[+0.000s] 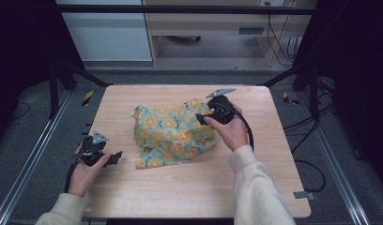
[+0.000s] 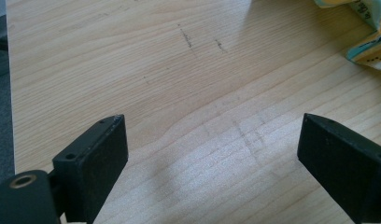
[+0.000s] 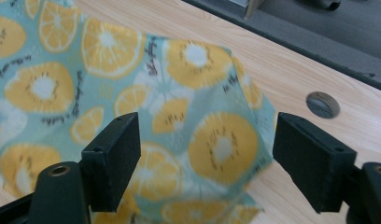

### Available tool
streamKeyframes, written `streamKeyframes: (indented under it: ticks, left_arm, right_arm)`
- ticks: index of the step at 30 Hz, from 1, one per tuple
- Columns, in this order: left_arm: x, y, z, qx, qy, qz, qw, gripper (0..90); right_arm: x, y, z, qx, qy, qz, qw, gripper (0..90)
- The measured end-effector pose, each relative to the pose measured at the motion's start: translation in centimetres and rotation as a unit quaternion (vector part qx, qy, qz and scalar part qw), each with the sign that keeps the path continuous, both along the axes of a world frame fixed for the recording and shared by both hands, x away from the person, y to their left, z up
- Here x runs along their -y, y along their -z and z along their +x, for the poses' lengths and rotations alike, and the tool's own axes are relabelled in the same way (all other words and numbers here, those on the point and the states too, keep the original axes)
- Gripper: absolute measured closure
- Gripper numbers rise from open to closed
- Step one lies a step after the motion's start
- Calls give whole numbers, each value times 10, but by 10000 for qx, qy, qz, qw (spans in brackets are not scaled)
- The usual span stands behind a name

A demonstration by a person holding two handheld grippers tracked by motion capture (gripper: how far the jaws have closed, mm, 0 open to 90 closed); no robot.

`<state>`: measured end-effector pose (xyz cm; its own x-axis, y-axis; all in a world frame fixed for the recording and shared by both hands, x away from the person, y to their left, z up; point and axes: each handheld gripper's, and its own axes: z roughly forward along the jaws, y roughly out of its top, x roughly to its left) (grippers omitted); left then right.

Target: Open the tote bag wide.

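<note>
Risk of pinching only a loose fold — right gripper (image 3: 205, 156) agape over cloth (image 1: 173, 131) at table's (image 1: 189, 197) twelve o'clock, left gripper (image 2: 212, 163) gaping, empty.

Open left gripper (image 2: 212, 154) over table (image 2: 179, 70)

Cream sleeves; black tools (image 1: 212, 114), grey plates, black cables, apparently brass-ringed screws.

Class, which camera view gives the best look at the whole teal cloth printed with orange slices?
The high view: the teal cloth printed with orange slices shows whole there, rumpled on the light wooden table. The right gripper view shows one part close up, its print sharp, past open jaws. The left gripper view catches an edge at its top right corner.
</note>
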<state>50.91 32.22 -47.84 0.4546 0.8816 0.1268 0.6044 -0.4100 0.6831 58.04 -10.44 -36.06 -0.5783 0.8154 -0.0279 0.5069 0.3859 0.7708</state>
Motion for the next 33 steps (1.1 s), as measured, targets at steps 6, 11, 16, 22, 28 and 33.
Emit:
streamKeyframes:
  ticks: [6, 11, 16, 22, 28, 33]
  left_arm:
    - [0, 0, 0, -20, 32, 9, 10000, 85]
    - [1, 1, 1, -25, 43, -9, 10000, 86]
    - [2, 1, 1, -22, 56, -15, 10000, 87]
    - [2, 1, 1, -20, 64, 6, 10000, 88]
    - [3, 1, 1, -1, 55, 2, 10000, 88]
    - [3, -1, 0, 11, 65, -22, 10000, 88]
  right_arm:
    - [-13, 3, 28, -118, 21, 5, 9999, 199]
    - [-14, 9, 43, -257, 24, 117, 9996, 174]
    - [-14, 17, 47, -377, -242, 169, 9989, 441]
    - [-15, 17, 38, -304, -494, 67, 9983, 755]
    - [-15, 13, 27, -162, -729, 14, 9972, 900]
    - [-10, 1, 8, 74, -779, 145, 9968, 900]
